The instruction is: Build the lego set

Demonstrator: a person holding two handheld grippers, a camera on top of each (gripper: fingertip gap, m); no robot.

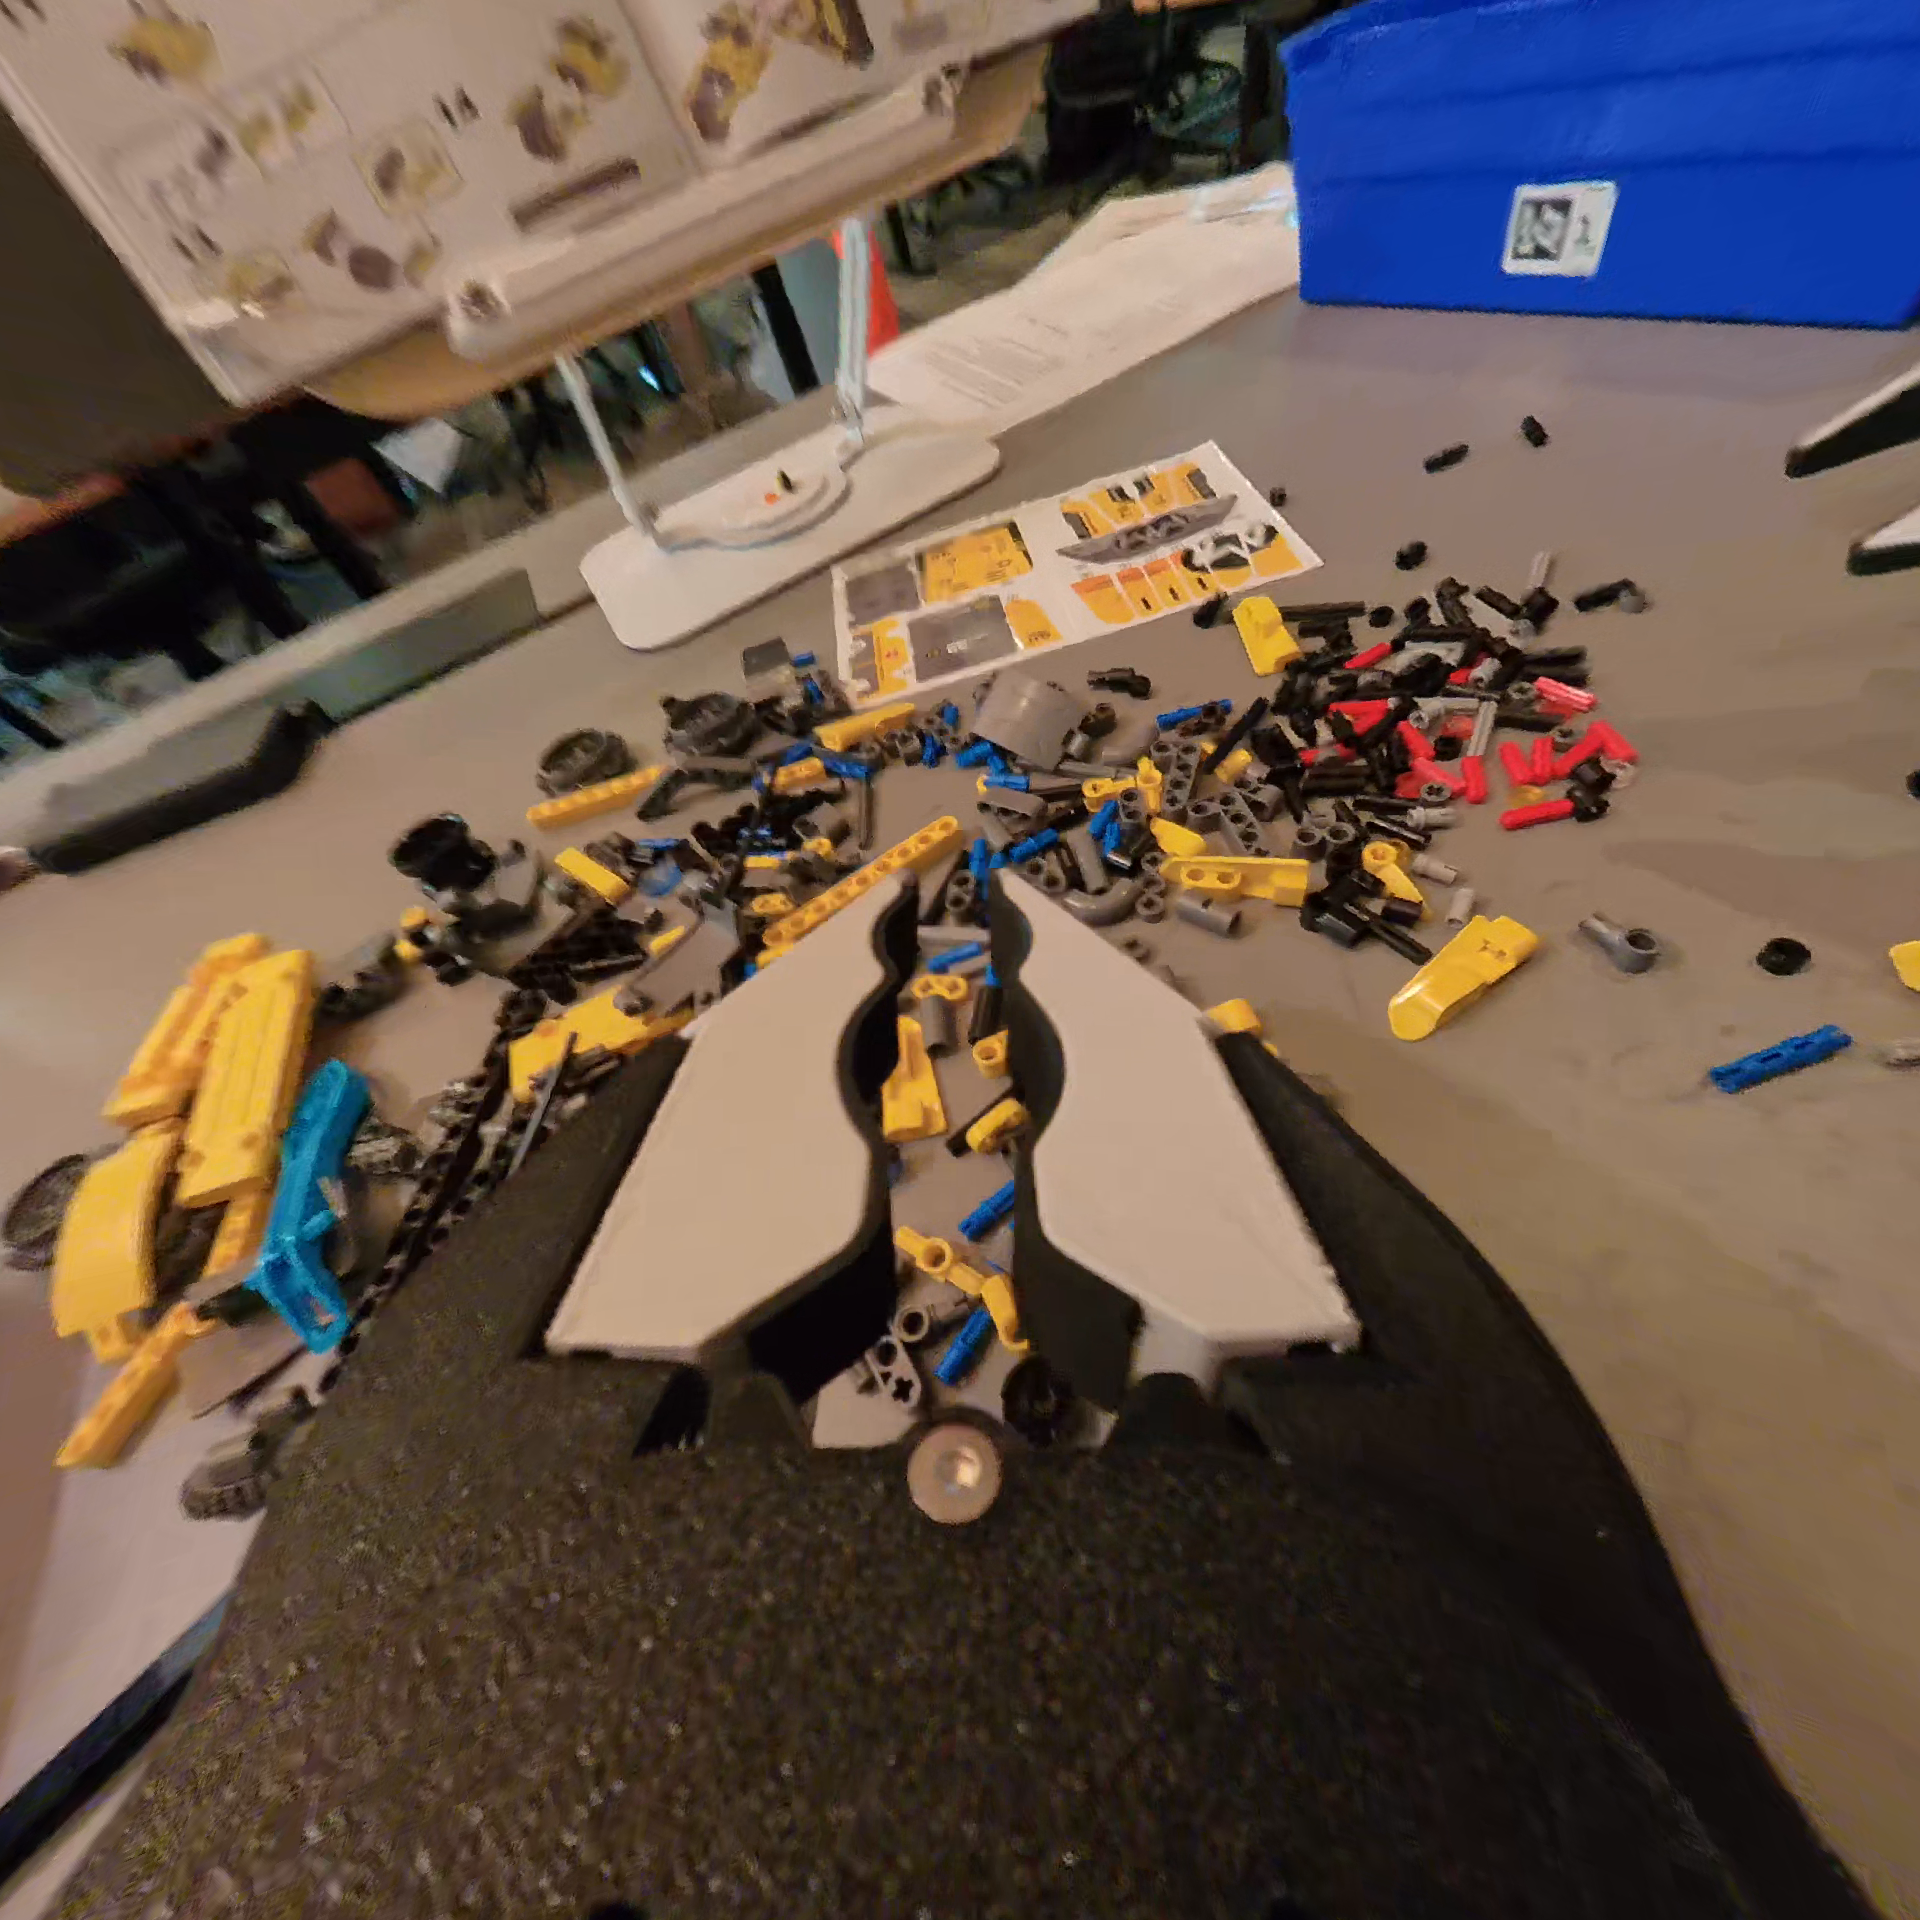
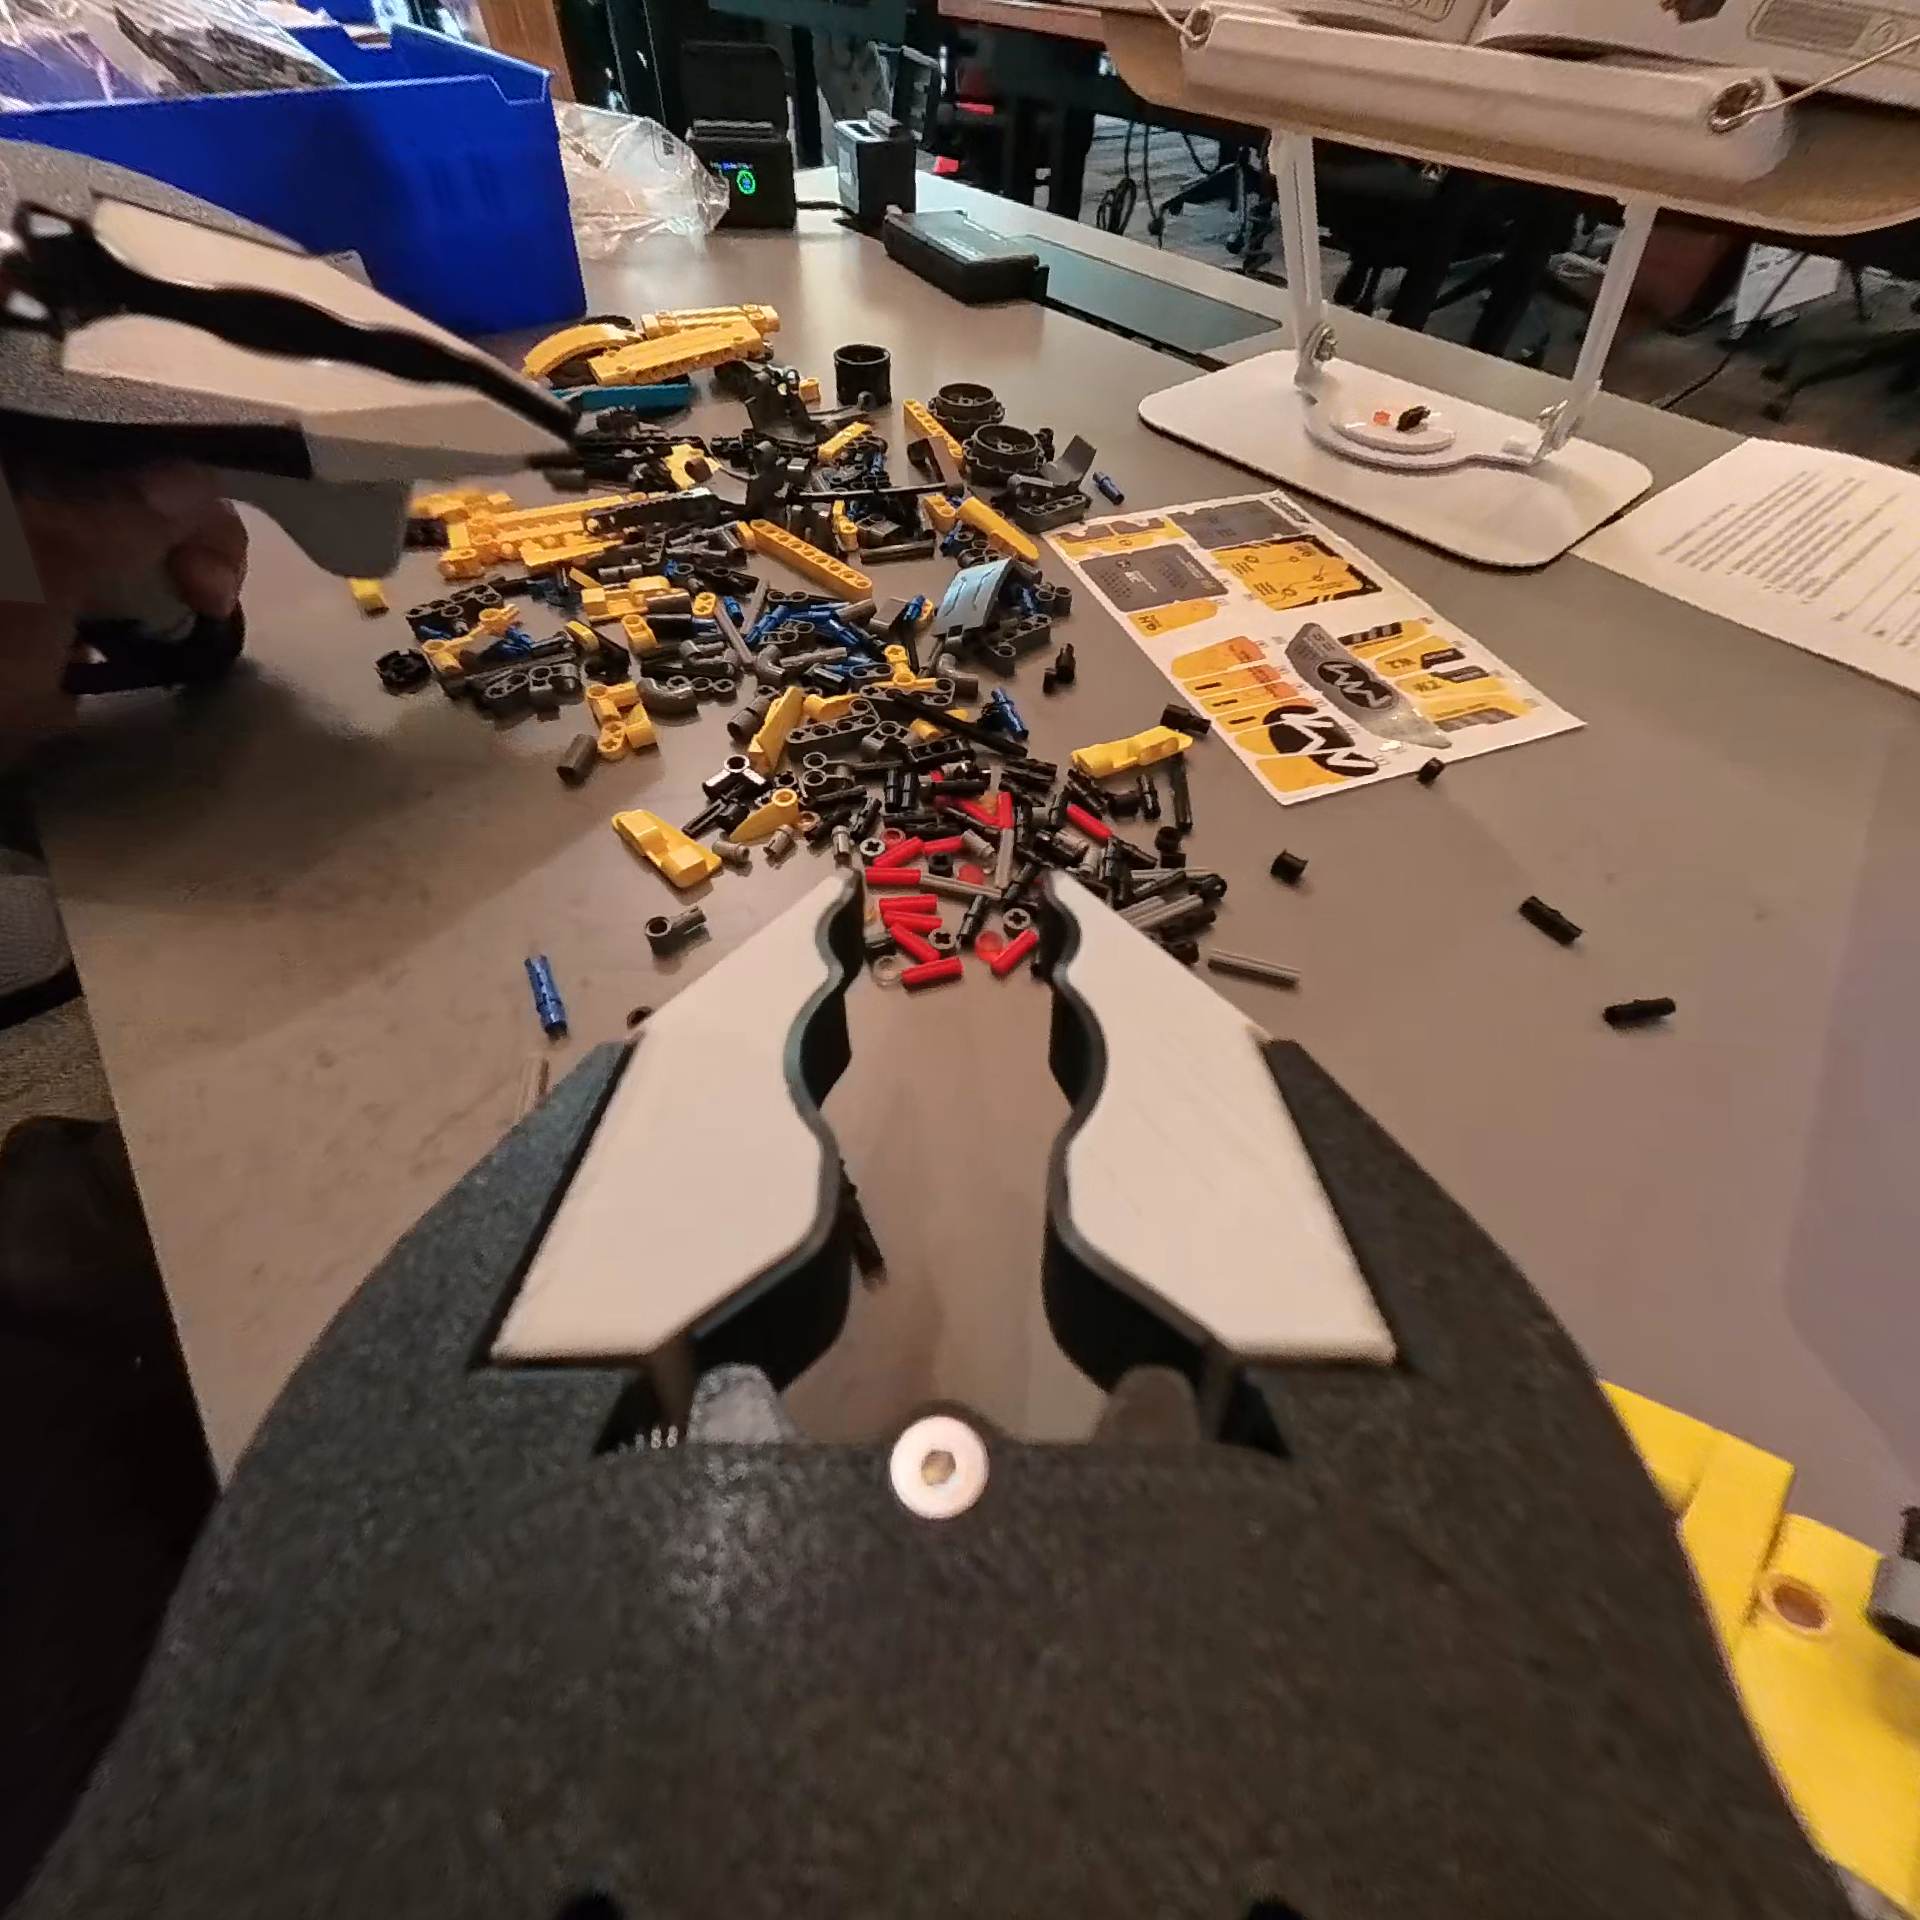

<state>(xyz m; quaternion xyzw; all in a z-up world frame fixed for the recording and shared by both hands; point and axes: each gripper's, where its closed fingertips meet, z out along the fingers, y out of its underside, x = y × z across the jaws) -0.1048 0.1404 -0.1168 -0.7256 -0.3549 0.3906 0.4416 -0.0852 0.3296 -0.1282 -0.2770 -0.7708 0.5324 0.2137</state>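
Observation:
A spread of small toy building pieces (image 1: 1039,810), yellow, black, grey and blue, lies on the grey table (image 1: 1558,1299). My left gripper (image 1: 953,883) hovers low over the middle of the spread, with its jaws a narrow gap apart and nothing between them. It also shows in the right wrist view (image 2: 566,442), at the upper left. My right gripper (image 2: 951,899) is open and empty, just above a cluster of red pins (image 2: 914,935) at the near edge of the spread (image 2: 810,623). The red pins also show in the left wrist view (image 1: 1455,748).
A partly built yellow assembly (image 1: 208,1091) with a teal piece (image 1: 312,1195) lies left. A sticker sheet (image 2: 1309,634), a white book stand base (image 2: 1392,457) and printed paper (image 2: 1797,551) lie behind. A blue bin (image 2: 312,177) stands at the table's back. A hand (image 2: 197,561) holds the left gripper. One gripper's finger ends stand about 20 cm off the other's. My left gripper is the nearer one to the partly built yellow assembly (image 1: 208,1091): about 25 cm, against 45 cm. It turns up in the right wrist view (image 2: 658,341) as well.

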